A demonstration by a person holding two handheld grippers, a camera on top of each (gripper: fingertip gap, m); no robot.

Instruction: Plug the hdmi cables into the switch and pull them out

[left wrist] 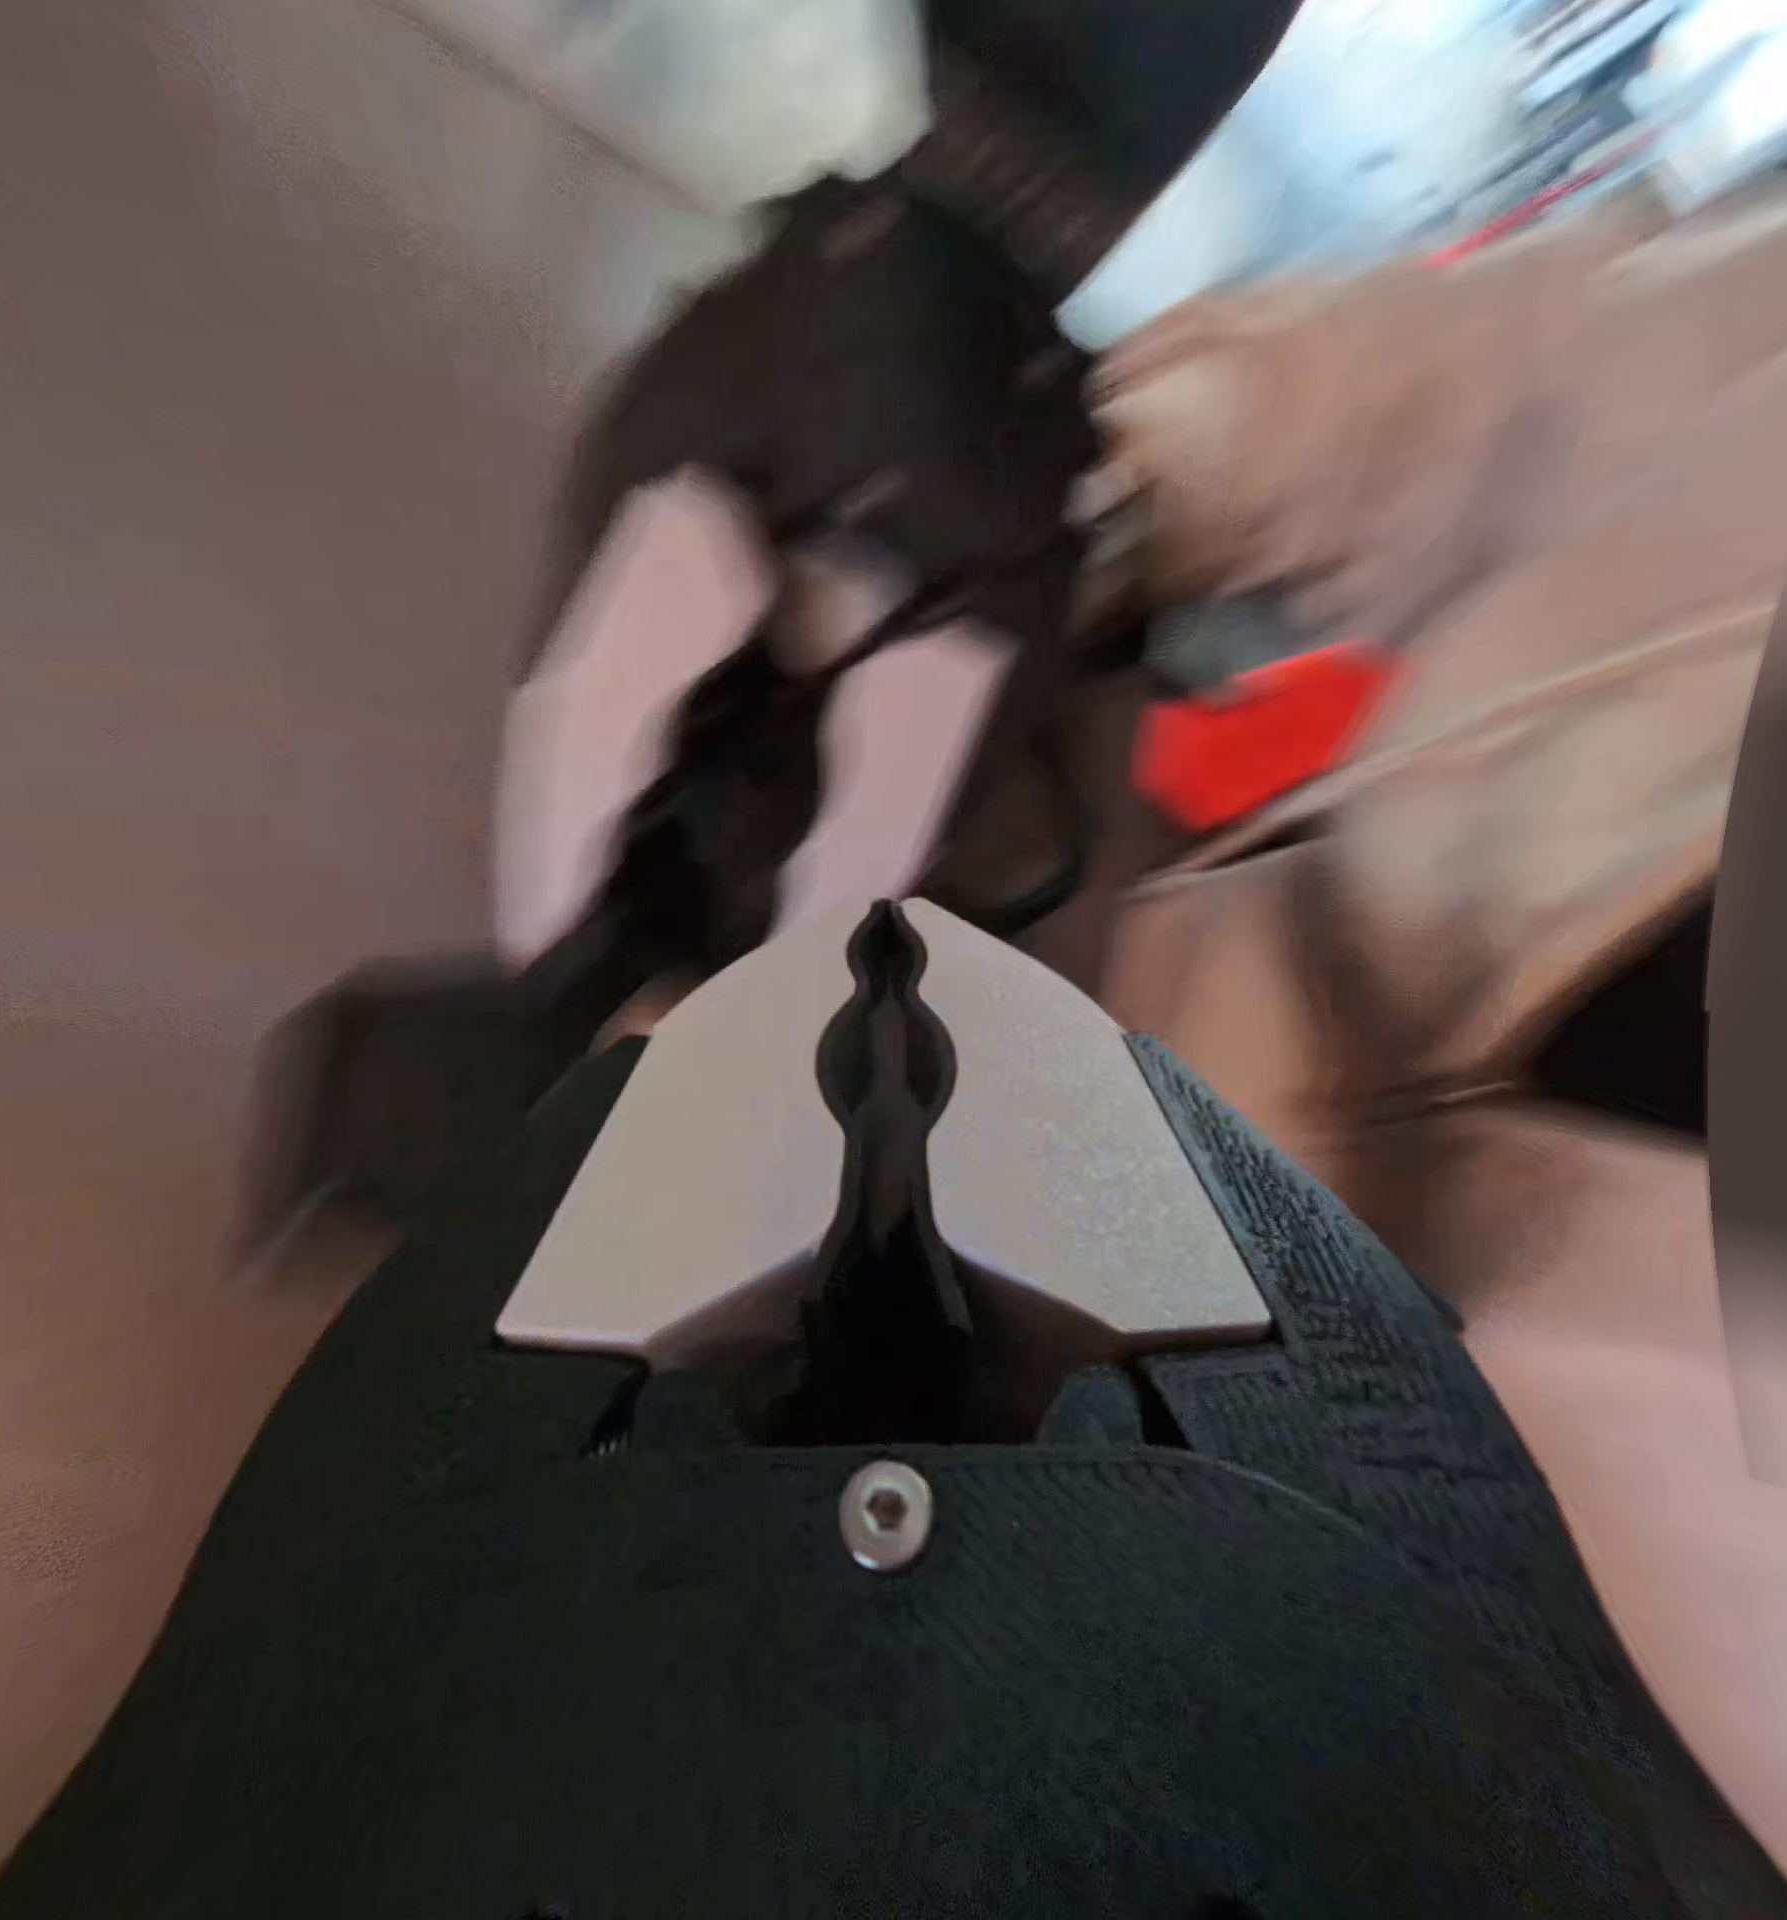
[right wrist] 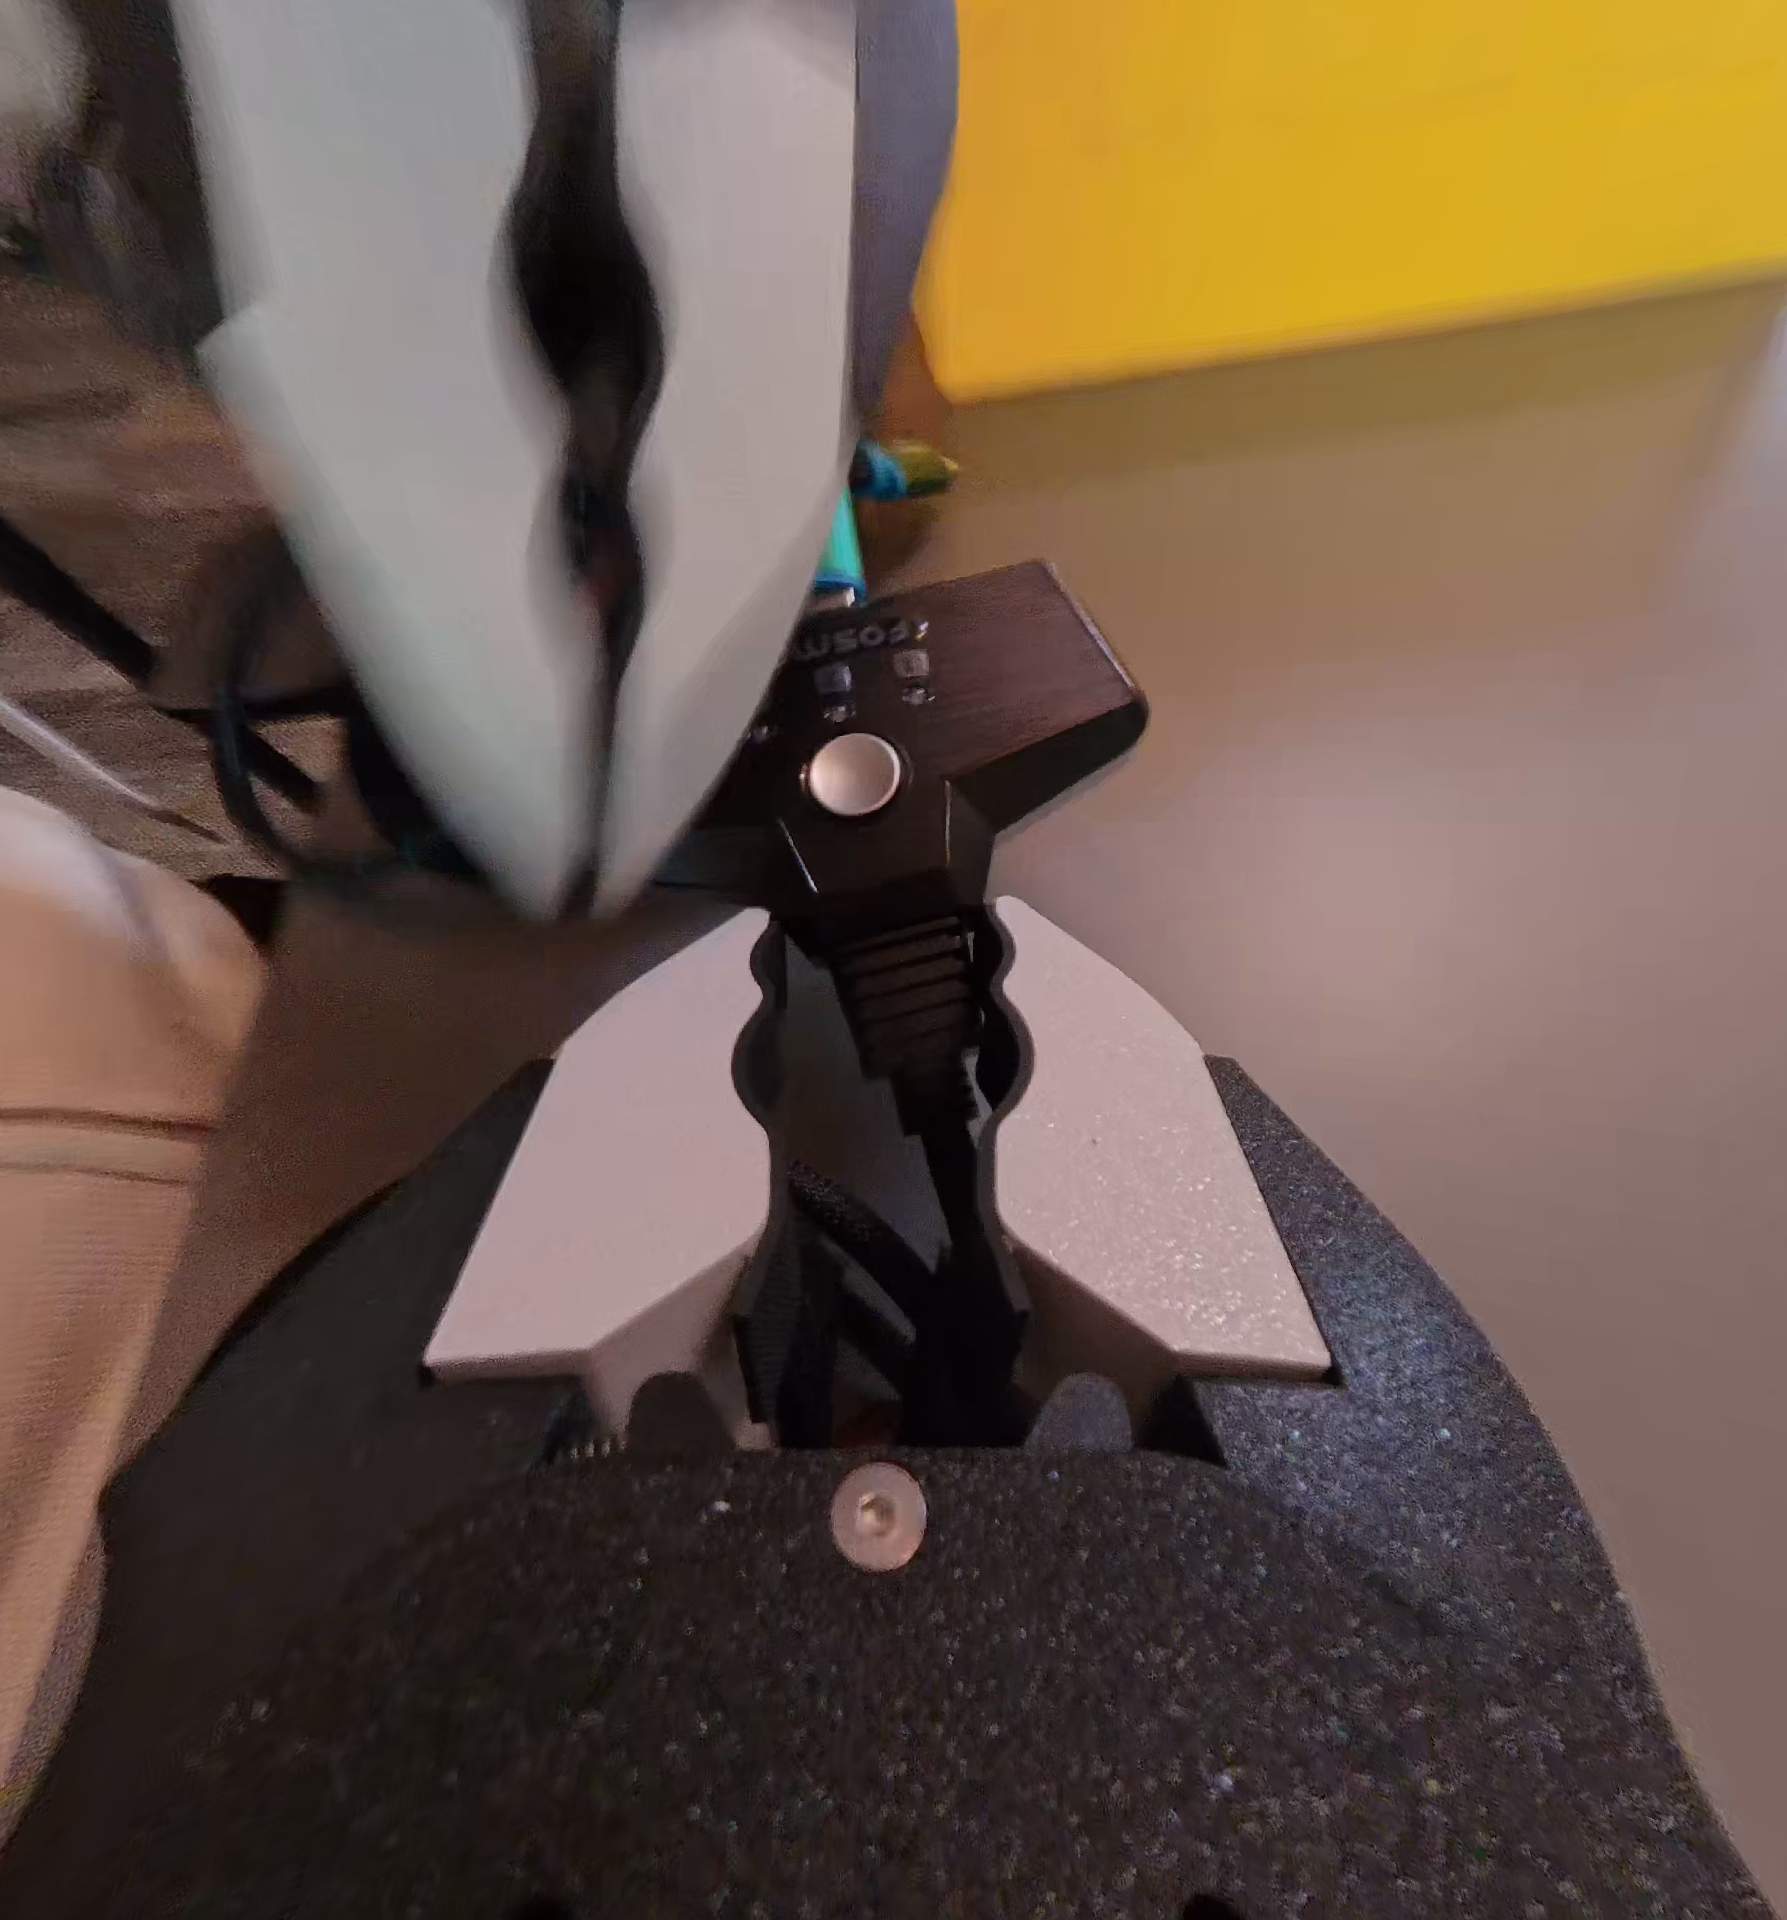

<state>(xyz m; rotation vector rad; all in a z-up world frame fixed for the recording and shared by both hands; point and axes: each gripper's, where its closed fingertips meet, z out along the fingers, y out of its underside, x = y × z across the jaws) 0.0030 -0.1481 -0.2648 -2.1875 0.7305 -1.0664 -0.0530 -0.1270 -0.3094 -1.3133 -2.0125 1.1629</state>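
In the right wrist view, my right gripper (right wrist: 889, 935) is shut on the ribbed strain relief and cable (right wrist: 910, 997) of the black HDMI switch (right wrist: 1014, 665). The switch has a silver button and sticks out past the fingertips, above the table (right wrist: 1440, 831). My left gripper (right wrist: 577, 883) shows blurred just left of the switch, pointing down with its tips together. In the left wrist view, my left gripper (left wrist: 884, 920) is shut with nothing between its jaws. Beyond it the right gripper (left wrist: 660, 831) is a blur around something black.
A yellow box or panel (right wrist: 1388, 187) stands at the back right. A teal object (right wrist: 873, 478) lies behind the switch. Black cables (right wrist: 245, 717) trail at the left. A beige sleeve (right wrist: 37, 1039) fills the left edge. A red object (left wrist: 1273, 727) lies on the table to the right.
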